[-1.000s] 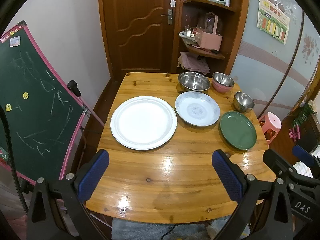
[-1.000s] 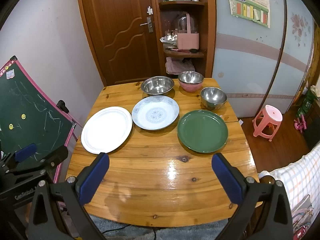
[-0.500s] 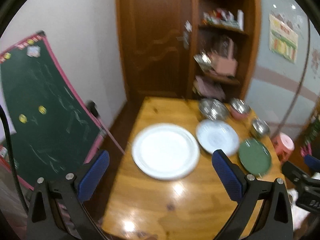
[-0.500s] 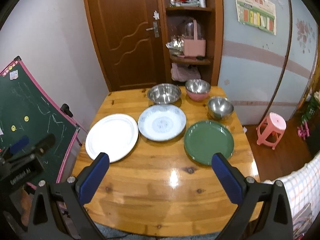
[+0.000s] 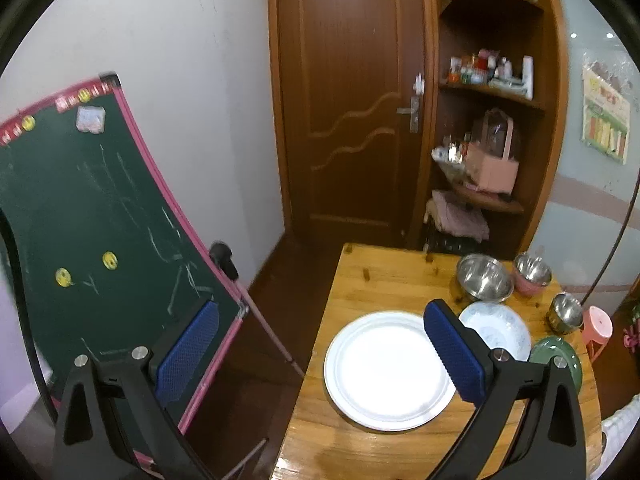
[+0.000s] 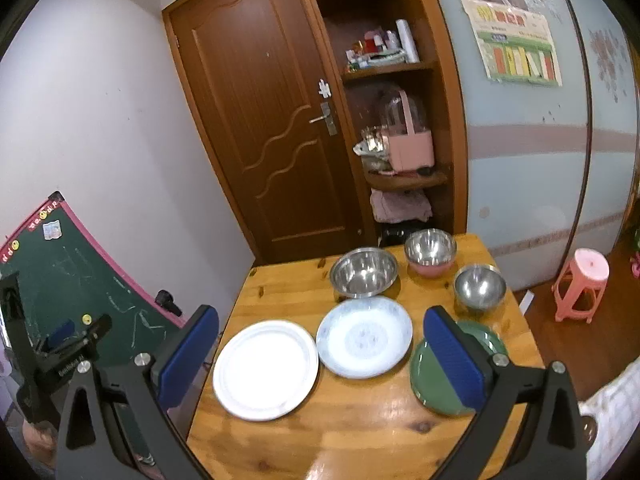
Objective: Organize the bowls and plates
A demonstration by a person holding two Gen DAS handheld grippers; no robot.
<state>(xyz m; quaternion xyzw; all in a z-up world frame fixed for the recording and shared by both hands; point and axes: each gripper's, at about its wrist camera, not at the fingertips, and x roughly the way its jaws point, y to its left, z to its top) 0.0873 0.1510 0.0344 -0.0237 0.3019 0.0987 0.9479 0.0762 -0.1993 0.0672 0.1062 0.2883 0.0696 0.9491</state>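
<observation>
Both claws, left (image 5: 320, 352) & right (image 6: 320, 352), spread apart w/ nothing held; plates (image 6: 266, 368) & bowls (image 6: 364, 272) ahead, unstacked, ready for sorting.

- Bare tabletop (image 6: 360, 432) strip lying open along near edge, in front of white plate (image 6: 265, 369) & green plate (image 6: 434, 376).
- Chalkboard (image 5: 92, 216) crowding tabletop's left side.
- Steel bowls (image 6: 363, 272) lining far edge.

Both tongs, the left tongs (image 5: 320, 354) and the right tongs (image 6: 320, 356), had matte black triangular arms with cut-out windows, round silver screws near the tips, and blue cross-hatched rubber pads (image 6: 454, 356) inside each finger.
</observation>
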